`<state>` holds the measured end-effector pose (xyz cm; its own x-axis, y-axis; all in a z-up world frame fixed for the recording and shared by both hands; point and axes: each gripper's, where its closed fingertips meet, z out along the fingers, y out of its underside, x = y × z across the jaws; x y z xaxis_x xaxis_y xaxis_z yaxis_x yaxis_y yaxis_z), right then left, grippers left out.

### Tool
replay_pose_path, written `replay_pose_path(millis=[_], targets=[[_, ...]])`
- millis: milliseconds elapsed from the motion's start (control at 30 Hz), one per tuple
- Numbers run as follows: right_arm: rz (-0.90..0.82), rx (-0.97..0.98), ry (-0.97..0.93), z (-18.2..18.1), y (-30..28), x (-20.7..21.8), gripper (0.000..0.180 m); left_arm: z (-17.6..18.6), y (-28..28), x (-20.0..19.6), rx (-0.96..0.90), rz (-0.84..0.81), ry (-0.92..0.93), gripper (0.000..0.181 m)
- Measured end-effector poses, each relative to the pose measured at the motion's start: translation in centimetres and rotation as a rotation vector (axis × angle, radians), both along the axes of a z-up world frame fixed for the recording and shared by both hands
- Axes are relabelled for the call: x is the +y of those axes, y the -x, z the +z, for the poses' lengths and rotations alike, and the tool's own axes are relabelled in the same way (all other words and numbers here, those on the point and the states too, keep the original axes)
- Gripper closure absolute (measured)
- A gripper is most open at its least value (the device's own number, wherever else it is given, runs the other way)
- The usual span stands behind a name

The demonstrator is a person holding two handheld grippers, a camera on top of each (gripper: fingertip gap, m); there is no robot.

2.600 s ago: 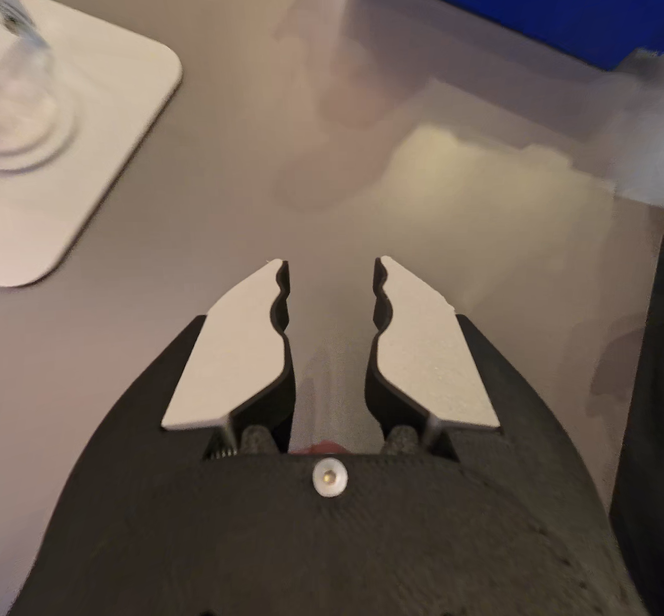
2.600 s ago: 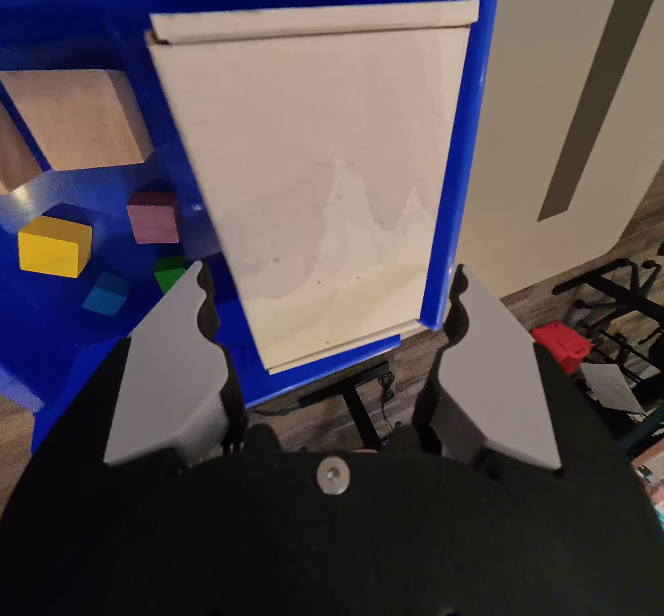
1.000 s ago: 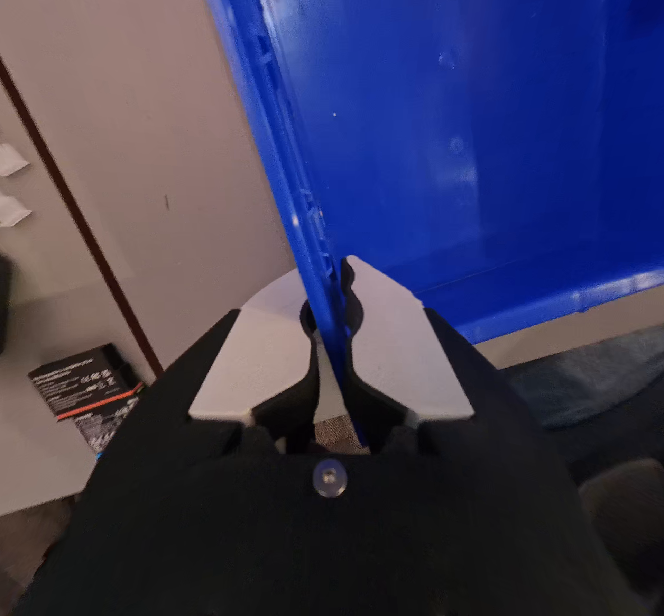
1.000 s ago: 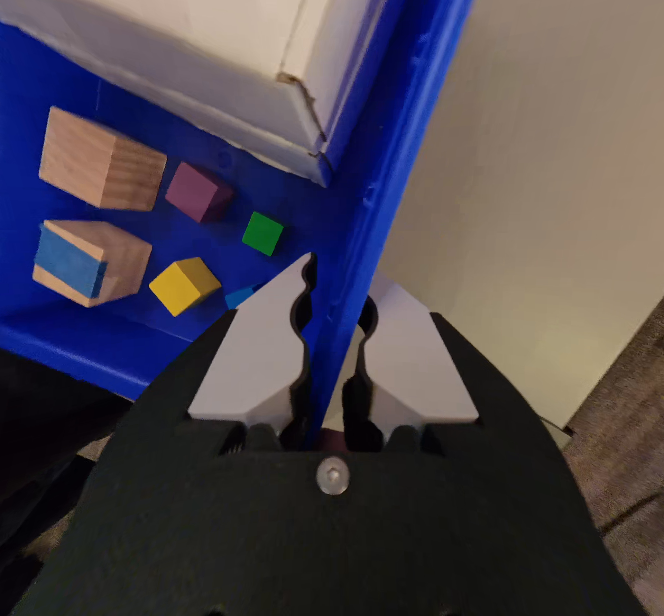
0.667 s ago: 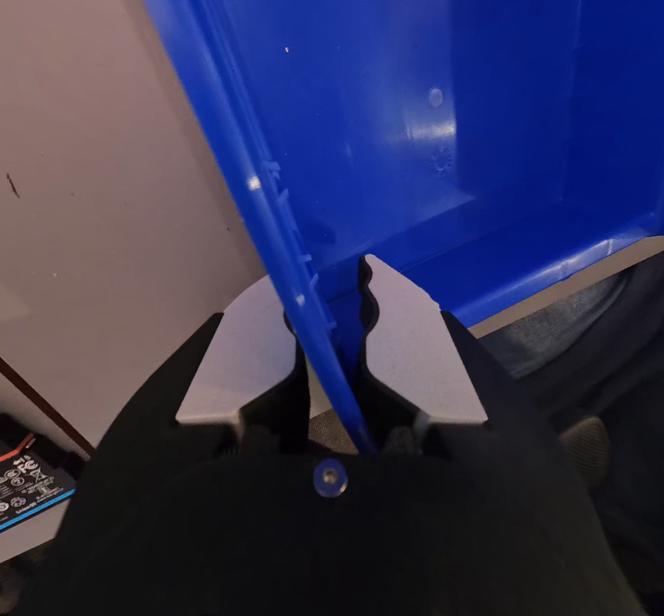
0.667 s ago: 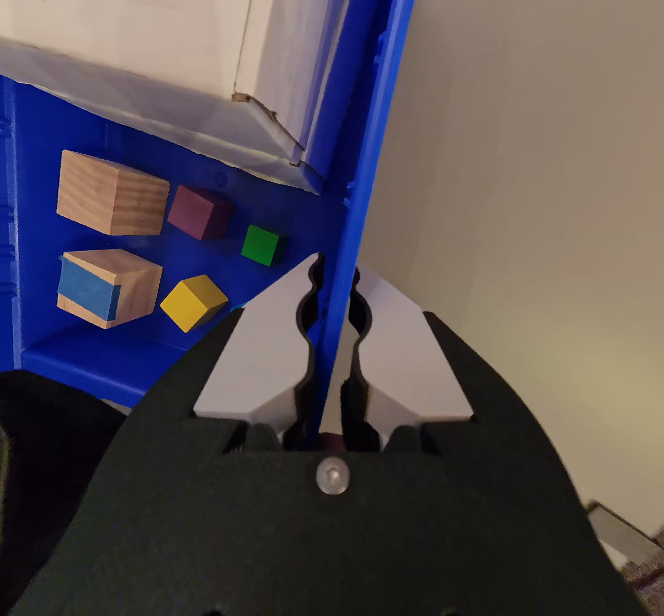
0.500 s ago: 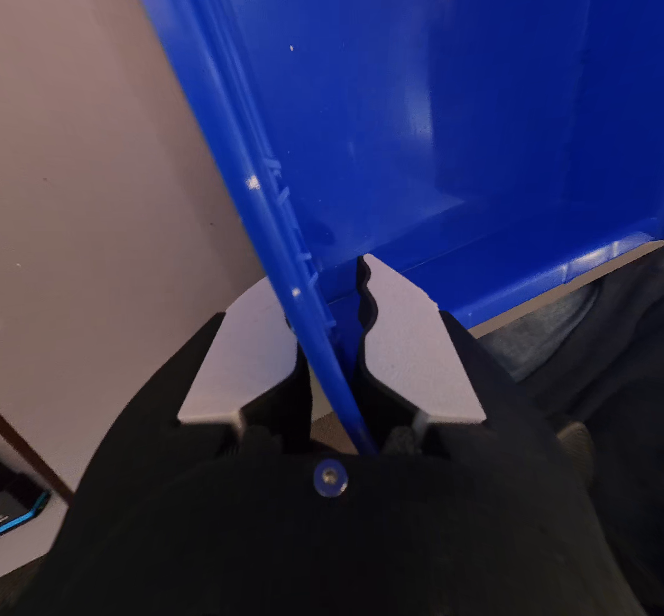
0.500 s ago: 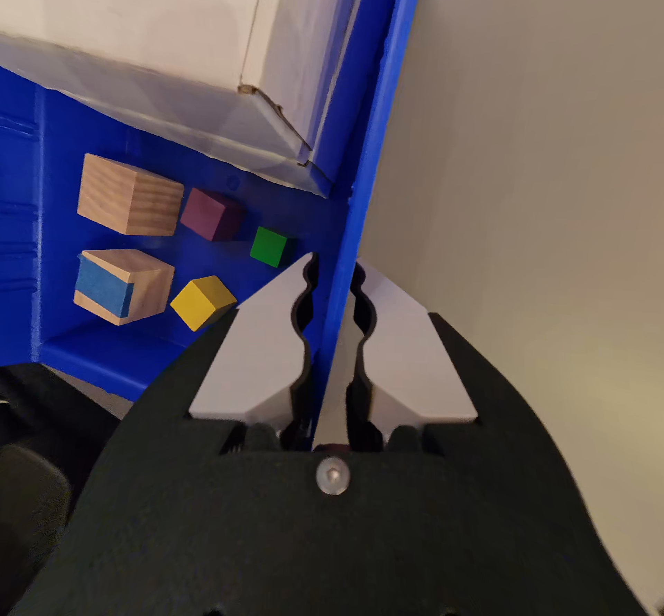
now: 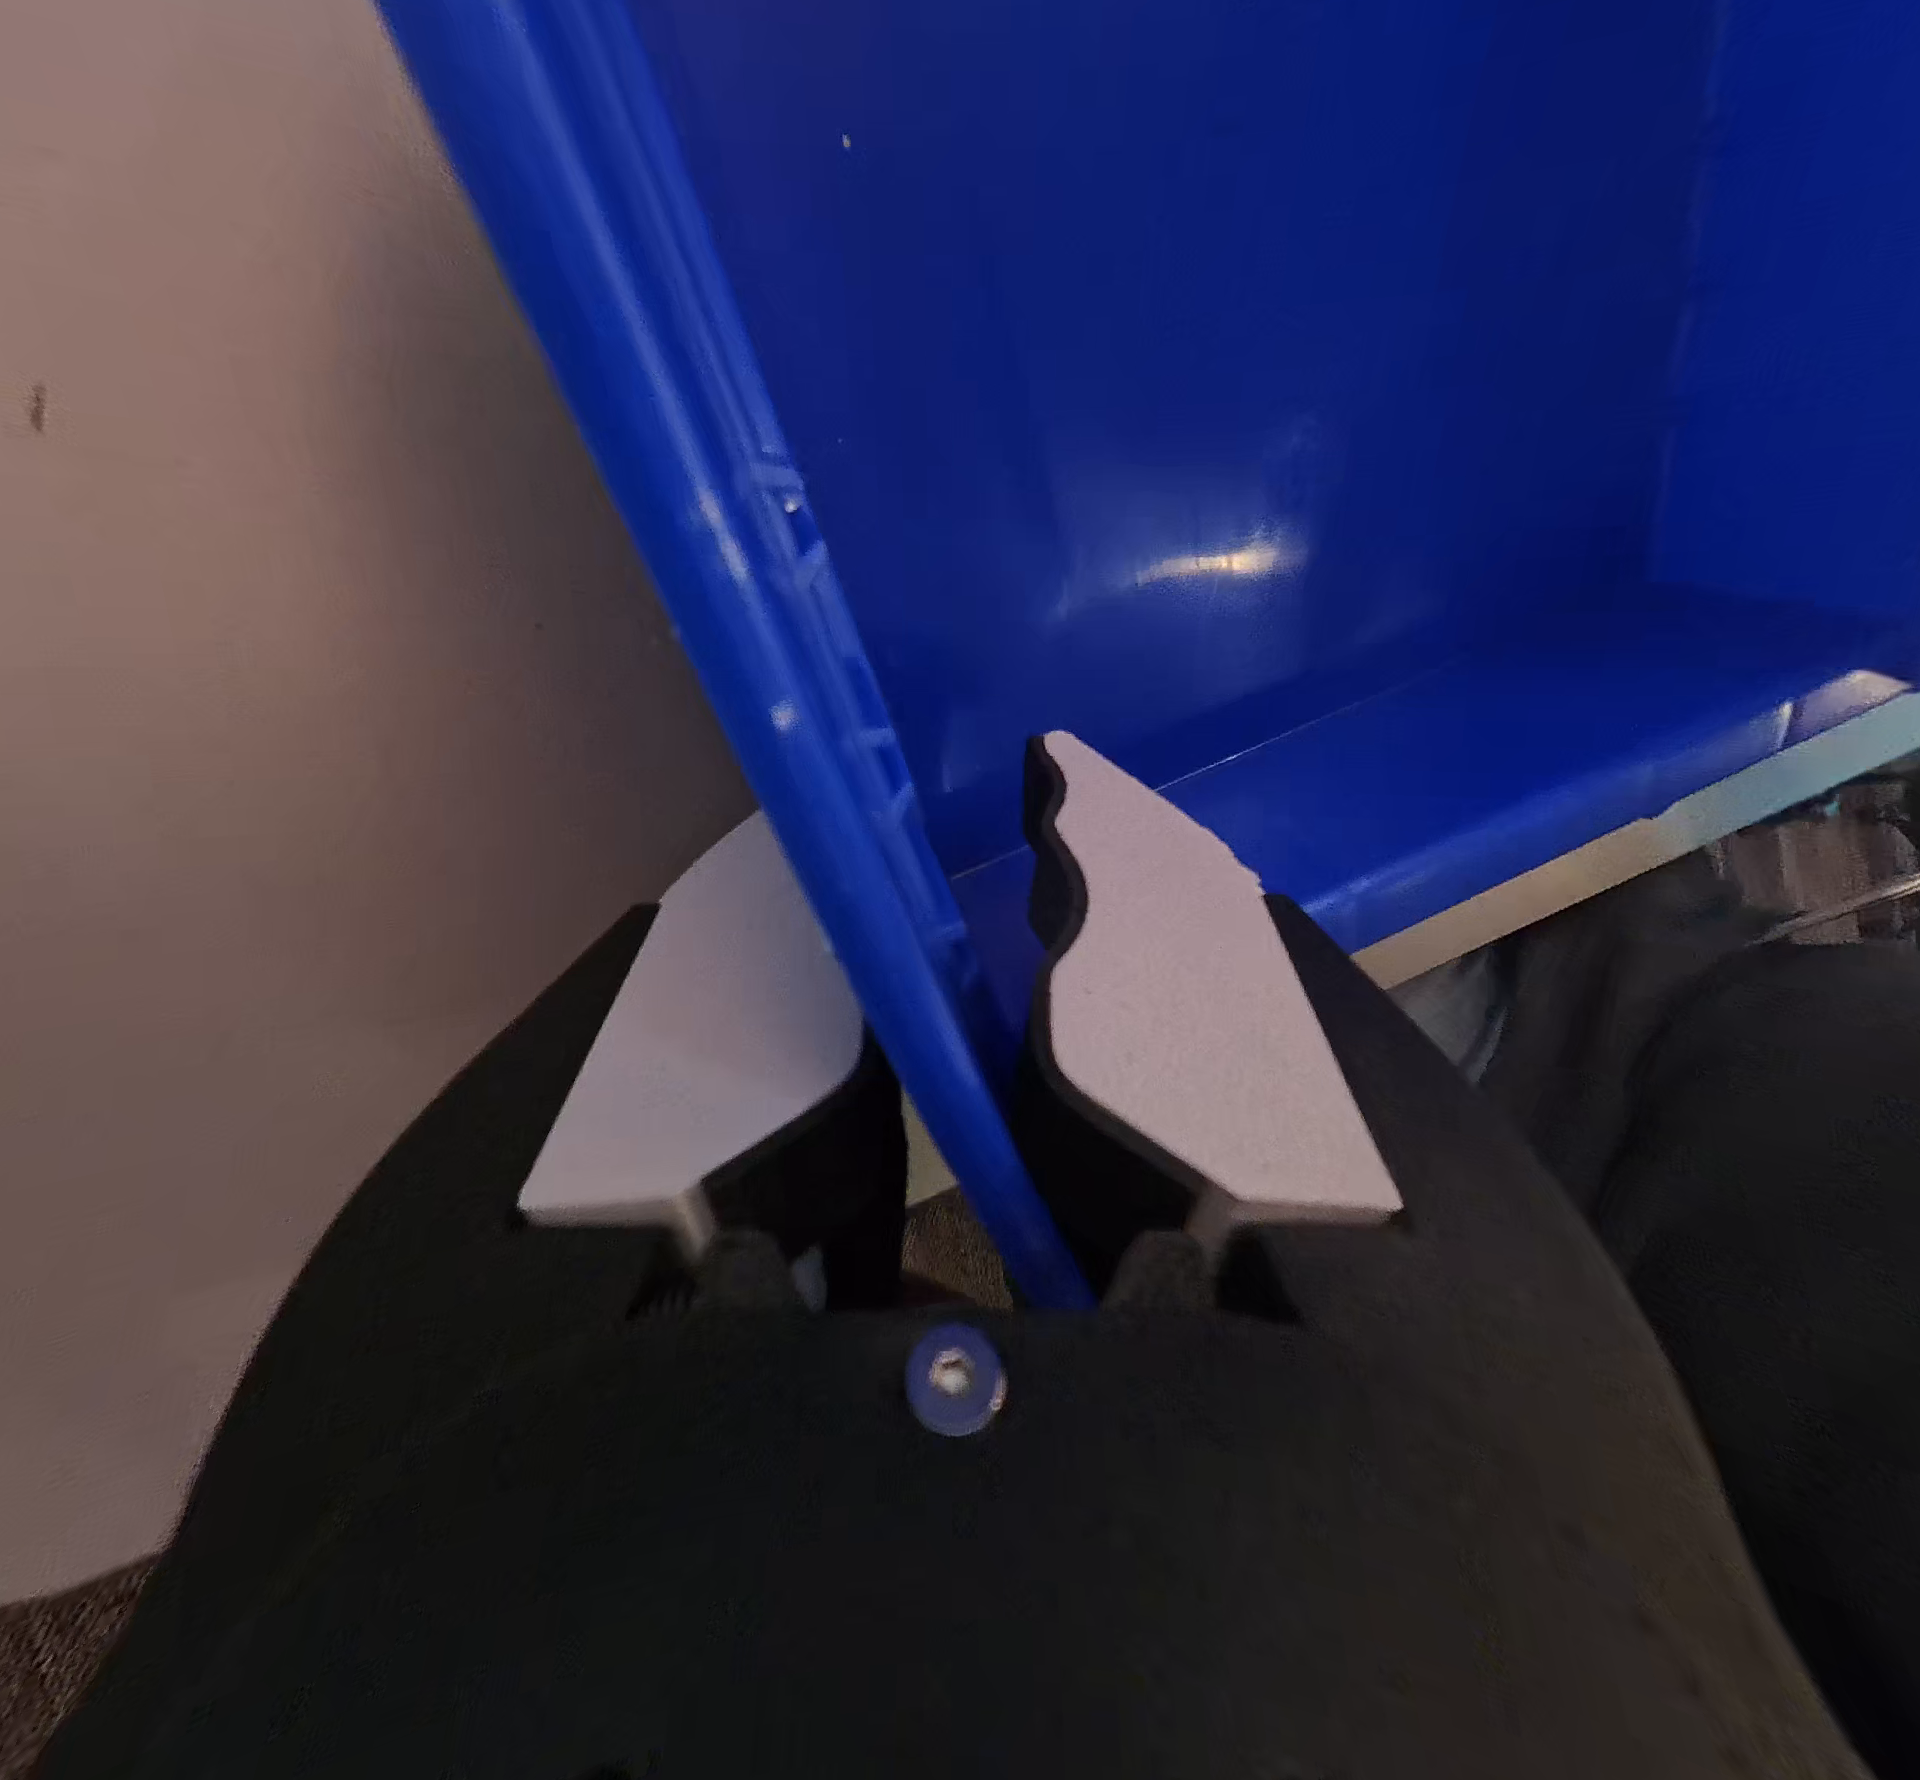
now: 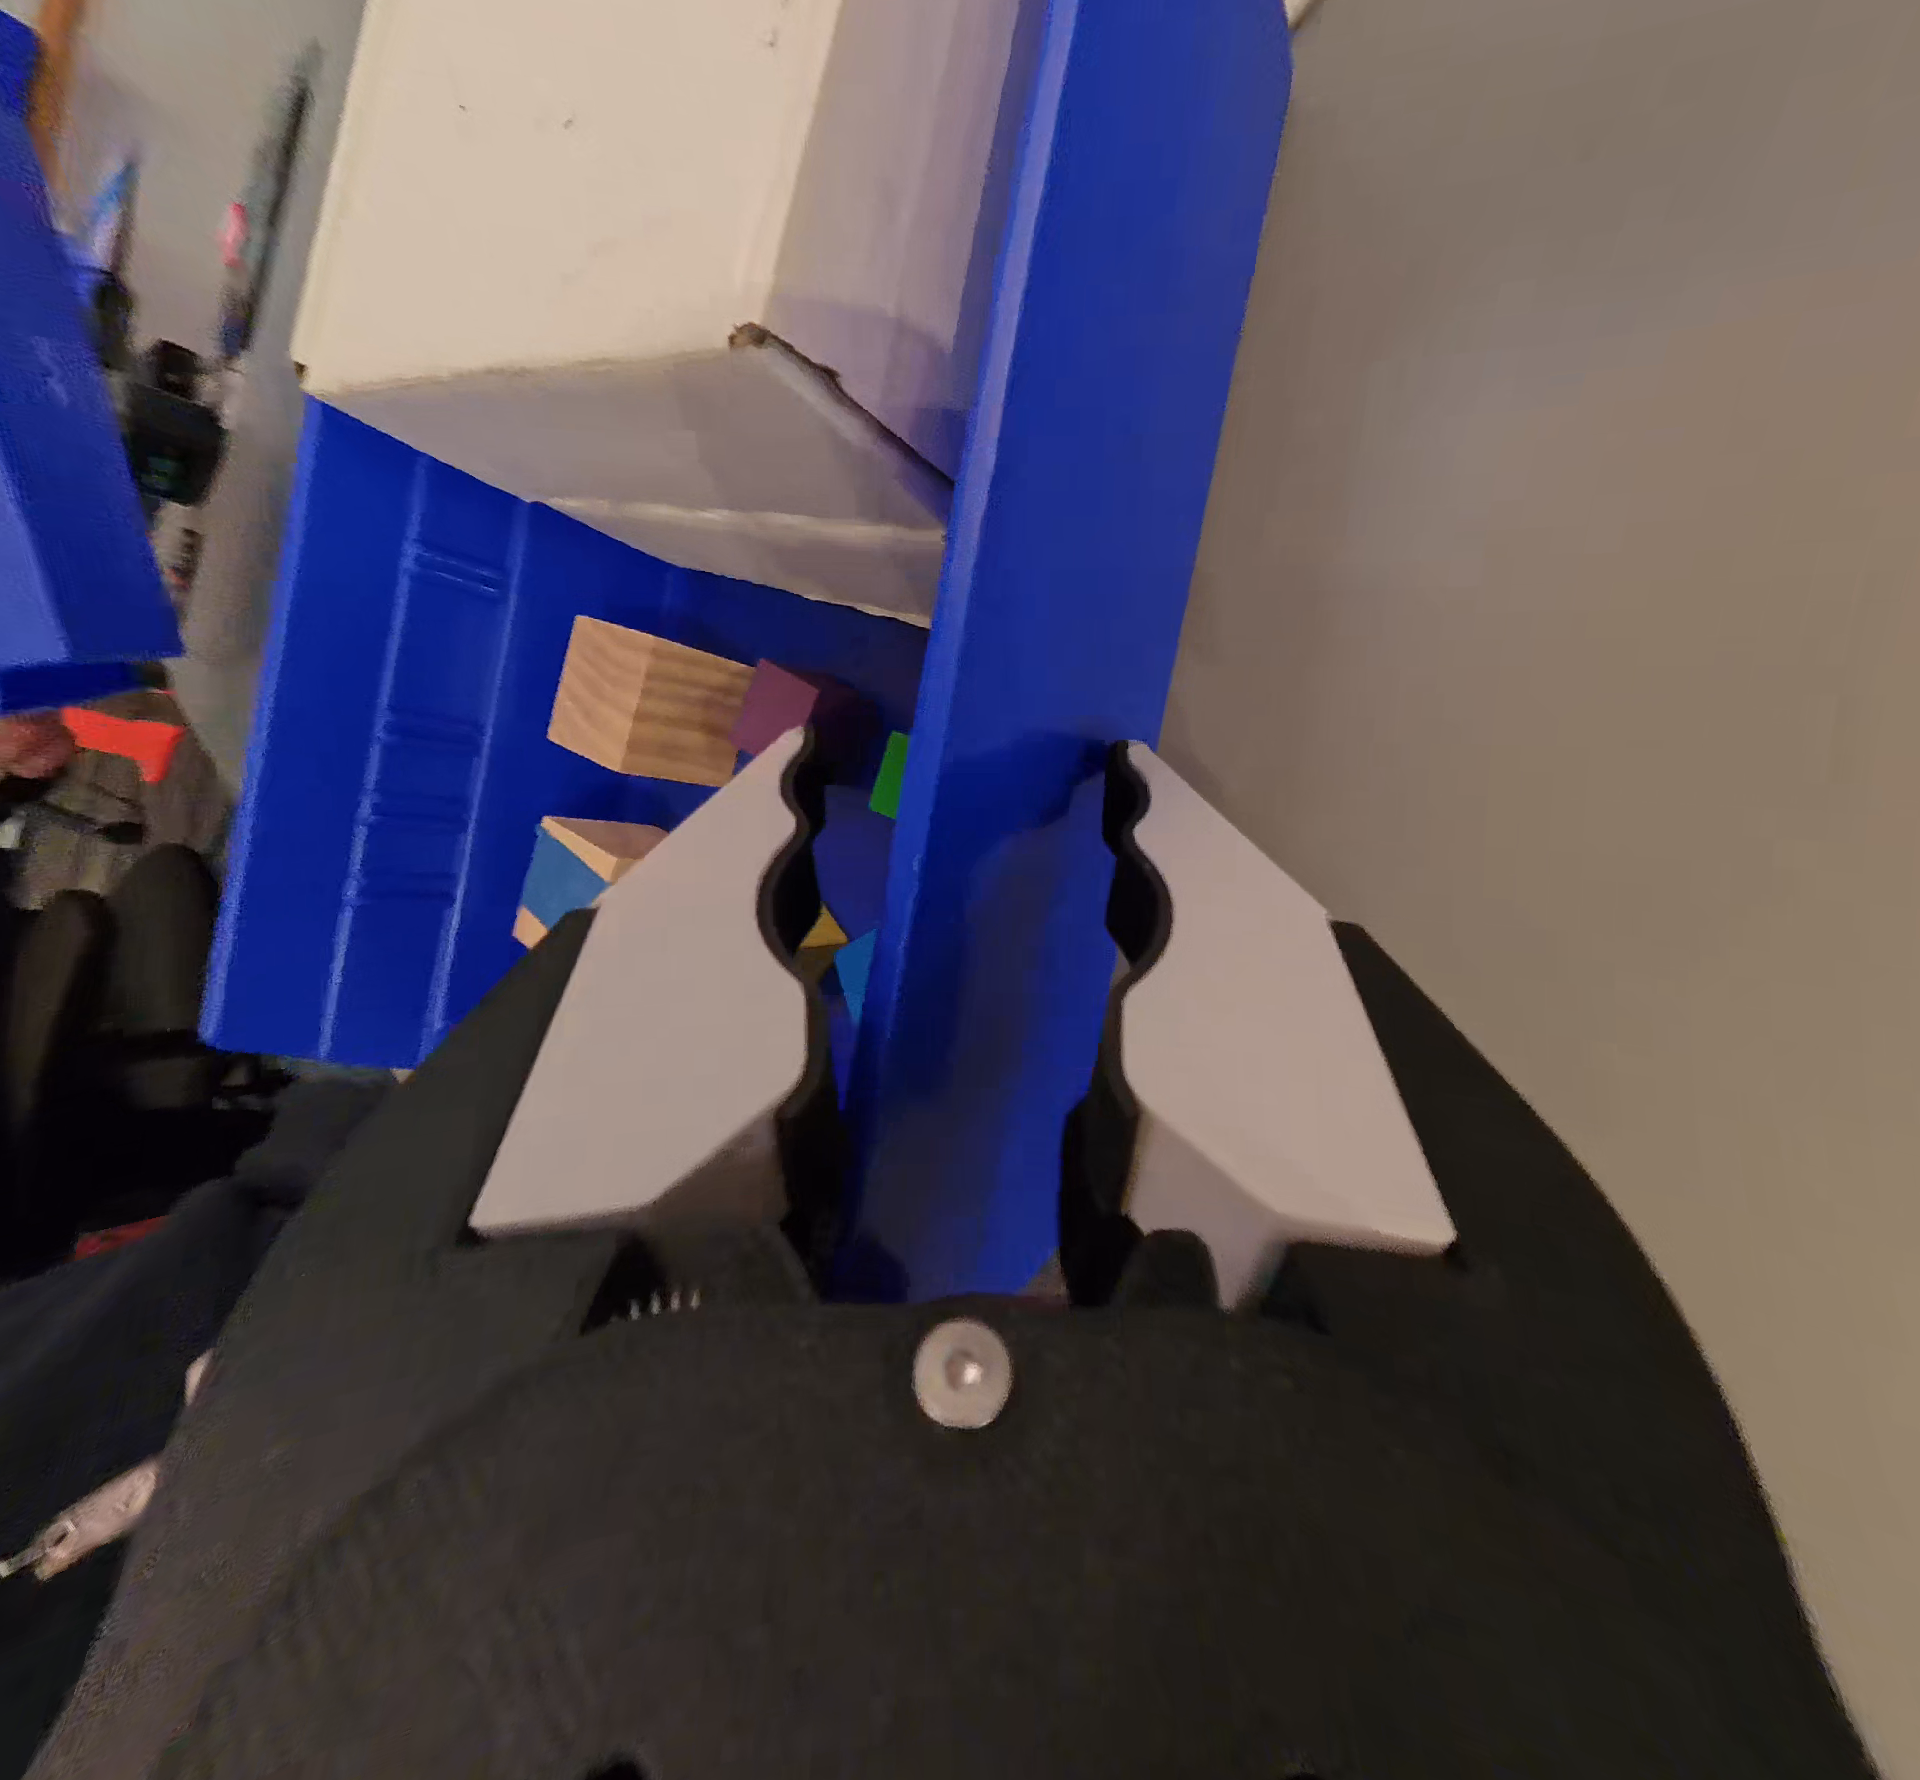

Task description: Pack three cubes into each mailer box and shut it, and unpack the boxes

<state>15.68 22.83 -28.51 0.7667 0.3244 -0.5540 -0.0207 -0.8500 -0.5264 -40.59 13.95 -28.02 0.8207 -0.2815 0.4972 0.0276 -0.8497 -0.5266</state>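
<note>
The left claw [image 9: 914,857] straddles the side wall of a glossy blue plastic bin [image 9: 1195,296], one grey finger outside the wall and the other inside, with the rounded rim running down between them to the claw's black base; the fingers stand close on either side of the wall, yet whether they press it cannot be told from this view. The part of the bin's floor seen from the left wrist is bare blue plastic with a light glare on it, and pale table [image 9: 260,587] surface lies just outside the wall. The right claw [image 10: 961,754] has its fingers parted around the opposite wall of the same blue bin [image 10: 1101,380], the outer finger touching the wall's outer face and the inner one standing a little apart from it. Inside the bin, a shut white cardboard mailer box [image 10: 623,172] leans against that wall, its lower corner frayed. Below it lie a plain light wooden cube [image 10: 644,702], a small purple cube [image 10: 779,702] just beside it, a small green cube [image 10: 889,774] partly hidden by the wall, a wooden cube with a blue face [image 10: 571,868], and behind the inner finger slivers of a yellow cube [image 10: 823,930] and a blue cube [image 10: 857,972].
</note>
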Motion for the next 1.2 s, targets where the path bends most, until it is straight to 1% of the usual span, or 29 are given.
replay_pose_path(millis=[67, 167, 267, 500, 600, 700, 800, 867, 933, 1033, 1100, 1133, 1200], targets=[[0.011, 0.055, 0.005, 0.2, 3.3, -0.1, 0.117, 1.2, 0.2, -0.2, -0.014, 0.025, -0.038, 0.157], [0.041, 0.124, 0.008, 0.7, 8.1, -0.5, 0.107, 3.3, 0.2, -0.7, -0.064, 0.077, -0.1, 0.157], [0.058, 0.157, 0.017, 0.8, 12.4, -0.7, 0.104, 5.2, 0.3, -1.2, -0.094, 0.115, -0.161, 0.157], [0.041, 0.368, 0.045, 1.8, 22.0, -1.6, 0.093, 7.7, 0.3, -2.5, -0.112, 0.126, -0.224, 0.157], [0.051, 0.452, 0.056, 2.4, 26.0, -2.3, 0.084, 8.5, 0.5, -2.9, -0.112, 0.129, -0.241, 0.157], [0.094, 0.531, 0.098, 2.6, 30.3, -3.1, 0.086, 9.6, 0.8, -3.2, -0.103, 0.13, -0.266, 0.157], [0.132, 0.605, 0.115, 3.0, 34.9, -3.7, 0.08, 10.7, 0.8, -3.4, -0.097, 0.129, -0.292, 0.157], [0.168, 0.643, 0.128, 3.0, 37.4, -4.0, 0.083, 11.3, 0.6, -3.5, -0.096, 0.128, -0.306, 0.157], [0.192, 0.641, 0.124, 3.0, 38.3, -4.1, 0.082, 11.9, 0.2, -3.6, -0.09, 0.127, -0.319, 0.157], [0.175, 0.641, 0.048, 4.7, 35.9, -3.0, 0.082, 12.5, -0.9, -3.6, -0.071, 0.108, -0.33, 0.157], [0.197, 0.66, -0.021, 7.4, 33.2, -2.9, 0.081, 12.8, -2.4, -3.3, -0.056, 0.081, -0.327, 0.157], [0.213, 0.683, -0.059, 9.3, 31.5, -3.2, 0.084, 12.9, -3.4, -3.0, -0.051, 0.062, -0.325, 0.157], [0.213, 0.641, -0.182, 12.3, 27.2, -3.5, 0.085, 13.3, -5.9, -2.2, -0.033, 0.014, -0.322, 0.157]])
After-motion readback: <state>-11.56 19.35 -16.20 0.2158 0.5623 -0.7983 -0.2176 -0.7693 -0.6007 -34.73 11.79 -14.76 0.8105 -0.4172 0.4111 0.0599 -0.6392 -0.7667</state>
